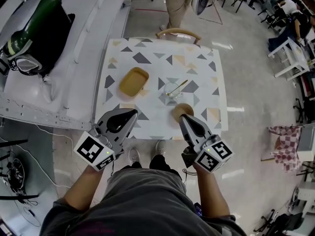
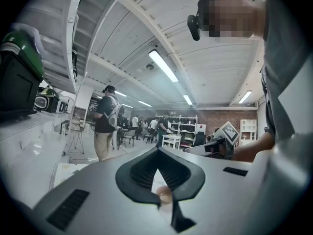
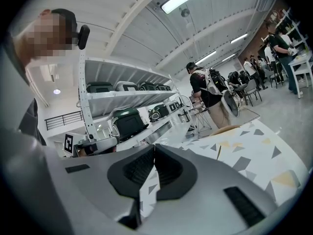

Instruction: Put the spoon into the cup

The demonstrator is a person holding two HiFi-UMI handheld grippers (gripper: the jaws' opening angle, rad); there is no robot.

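A clear glass cup point(image 1: 172, 90) stands mid-table on the triangle-patterned tablecloth point(image 1: 147, 58). A gold-coloured spoon point(image 1: 178, 86) leans inside it, handle pointing up to the far right. In the right gripper view only a thin upright handle point(image 3: 218, 152) shows past the jaws. My left gripper point(image 1: 132, 114) hovers over the table's near edge, left of the cup, jaws closed on nothing. My right gripper point(image 1: 182, 117) is at the near edge too, just in front of the cup, jaws also together and empty. Both point slightly upward, away from the tabletop.
A tan rectangular dish point(image 1: 134, 81) lies left of the cup. A round tan piece point(image 1: 181, 108) sits by the right gripper's tip. A wooden chair point(image 1: 178, 33) stands at the far edge, a person point(image 1: 178, 4) behind it. A white bench with green equipment point(image 1: 39, 28) runs along the left.
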